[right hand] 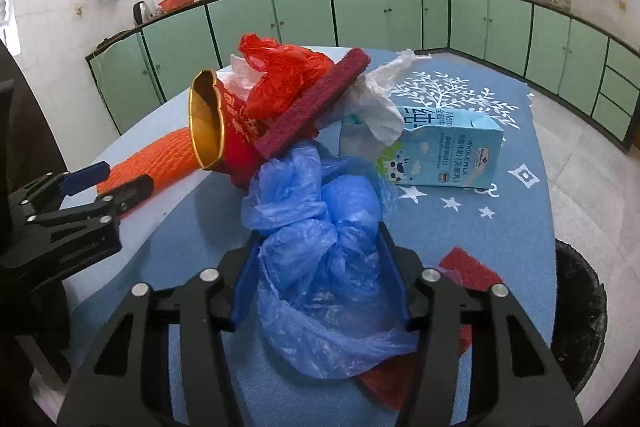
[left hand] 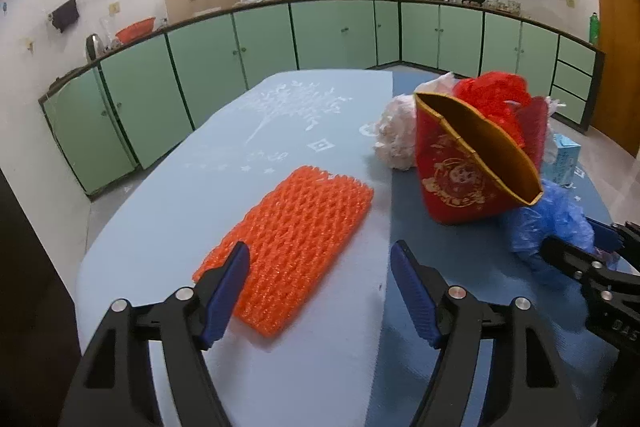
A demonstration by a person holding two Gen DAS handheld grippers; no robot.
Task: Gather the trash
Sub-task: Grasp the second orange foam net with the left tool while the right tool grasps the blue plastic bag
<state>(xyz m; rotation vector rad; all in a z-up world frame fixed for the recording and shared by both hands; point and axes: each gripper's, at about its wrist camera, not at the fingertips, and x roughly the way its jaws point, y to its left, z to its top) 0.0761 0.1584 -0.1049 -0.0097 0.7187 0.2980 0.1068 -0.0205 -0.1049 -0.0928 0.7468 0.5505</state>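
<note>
An orange foam net (left hand: 286, 247) lies flat on the blue table (left hand: 180, 211). My left gripper (left hand: 320, 267) is open just above its near end, fingers on either side. My right gripper (right hand: 318, 255) has its fingers around a crumpled blue plastic bag (right hand: 320, 267) and grips it; the bag also shows in the left wrist view (left hand: 556, 219). A red gift bag with a gold lining (left hand: 476, 163) stands behind it, stuffed with red plastic (right hand: 280, 79) and a maroon scouring pad (right hand: 316, 103). A blue milk carton (right hand: 440, 151) lies to the right.
White crumpled plastic (left hand: 394, 139) sits beside the red gift bag. A red pad (right hand: 468, 271) lies under the blue plastic bag near the table's right edge. A black bin (right hand: 580, 311) stands on the floor at the right. Green cabinets (left hand: 320, 35) line the walls.
</note>
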